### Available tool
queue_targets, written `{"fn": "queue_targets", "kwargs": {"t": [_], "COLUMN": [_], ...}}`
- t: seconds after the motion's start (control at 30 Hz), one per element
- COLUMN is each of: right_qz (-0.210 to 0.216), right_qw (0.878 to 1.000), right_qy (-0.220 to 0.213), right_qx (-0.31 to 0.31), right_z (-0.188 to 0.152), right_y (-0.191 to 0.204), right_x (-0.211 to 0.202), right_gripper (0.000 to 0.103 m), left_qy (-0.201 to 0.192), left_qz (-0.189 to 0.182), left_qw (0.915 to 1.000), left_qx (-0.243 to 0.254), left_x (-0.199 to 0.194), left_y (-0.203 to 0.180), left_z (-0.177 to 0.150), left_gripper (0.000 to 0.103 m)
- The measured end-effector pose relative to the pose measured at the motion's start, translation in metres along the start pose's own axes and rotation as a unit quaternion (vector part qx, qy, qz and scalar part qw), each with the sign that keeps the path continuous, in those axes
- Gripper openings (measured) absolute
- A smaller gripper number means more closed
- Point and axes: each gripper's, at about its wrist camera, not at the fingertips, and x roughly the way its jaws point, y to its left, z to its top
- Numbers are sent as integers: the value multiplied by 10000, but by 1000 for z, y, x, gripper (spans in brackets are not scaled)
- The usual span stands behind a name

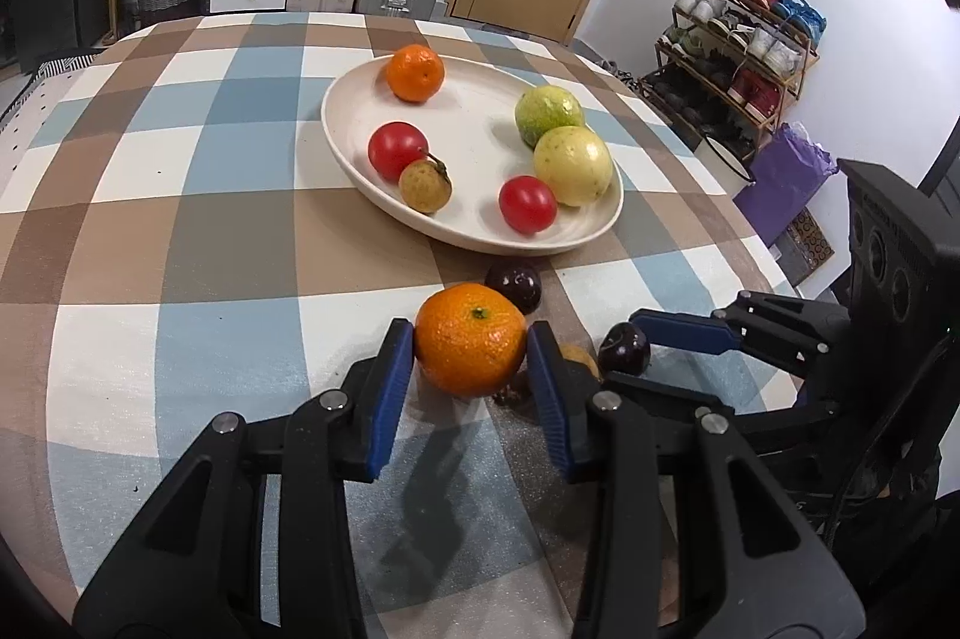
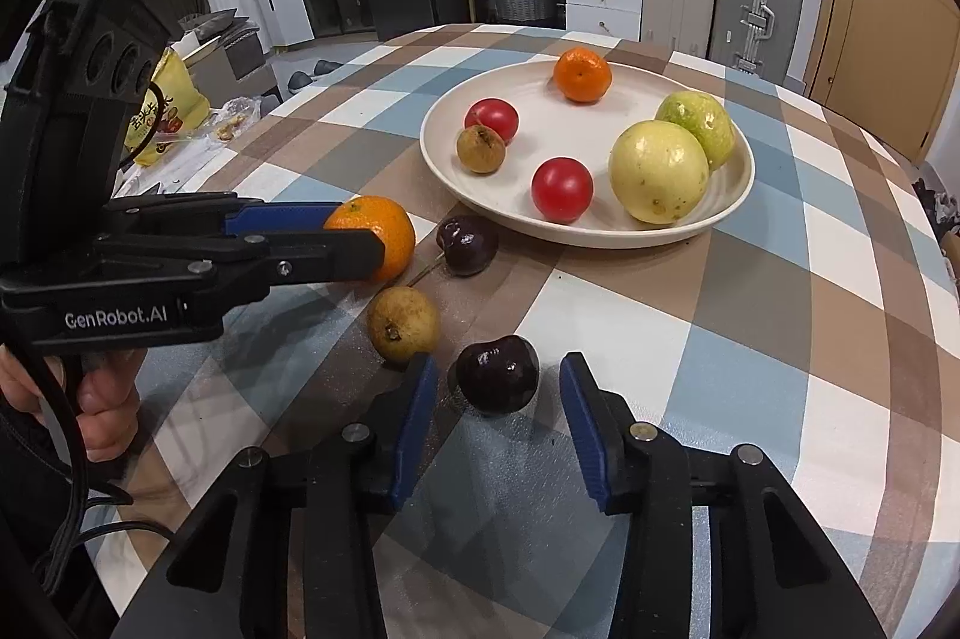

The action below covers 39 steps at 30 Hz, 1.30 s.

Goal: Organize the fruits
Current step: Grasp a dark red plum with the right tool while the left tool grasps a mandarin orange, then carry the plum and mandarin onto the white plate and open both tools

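A round tabletop (image 1: 150, 231) covered in a blue, brown and white checked cloth holds a wide cream plate (image 1: 354, 147) of fruit. On the plate lie a small orange mandarin (image 1: 414, 72) at the far rim, two round red tomatoes (image 1: 396, 149) (image 1: 527, 204), a small brown longan (image 1: 425, 186) touching the farther tomato, and a green guava (image 1: 548, 113) touching a pale yellow guava (image 1: 573, 165).

Nearer than the plate, off its rim, the left gripper (image 1: 470, 339) pinches a larger orange mandarin (image 1: 470, 337) between its blue-padded fingers (image 1: 393, 369), both pads pressed against the fruit's sides. Whether the mandarin rests on the cloth or is lifted cannot be told. Just behind it a dark purple plum (image 1: 514, 284) lies on the cloth near the plate.

The right gripper (image 2: 498, 393) has its fingers (image 2: 420, 411) spread wide on either side of a second dark purple plum (image 2: 497, 374), which sits on the cloth between them, touching neither pad. A yellowish-brown round fruit (image 2: 402, 322) lies just beside that gripper's left finger, between the two plums.
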Motion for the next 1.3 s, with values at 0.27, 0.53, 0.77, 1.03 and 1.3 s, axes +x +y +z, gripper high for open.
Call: {"fn": "queue_targets", "kwargs": {"t": [0.27,0.53,0.77,1.03,1.3], "right_qz": [-24,-109,-168,-134,-45], "right_qw": [10000,9990,9968,9958,9940], "right_qy": [-59,-309,-606,-767,-914], "right_qx": [71,317,495,480,592], "right_z": [-1,-2,2,7,10], "right_y": [-3,-9,-11,-8,-17], "right_x": [-3,-21,-39,-45,-45], "right_gripper": [28,28,28,28,28], "left_qy": [-40,-152,-305,-440,-489], "left_qz": [102,158,191,273,331], "left_qw": [9999,9997,9993,9986,9982], "left_qx": [-67,-62,-111,-126,31], "left_x": [-3,-11,-25,-36,-37], "left_y": [4,4,7,8,-1], "left_z": [0,1,4,6,9], "left_gripper": [36,36,36,36,36]}}
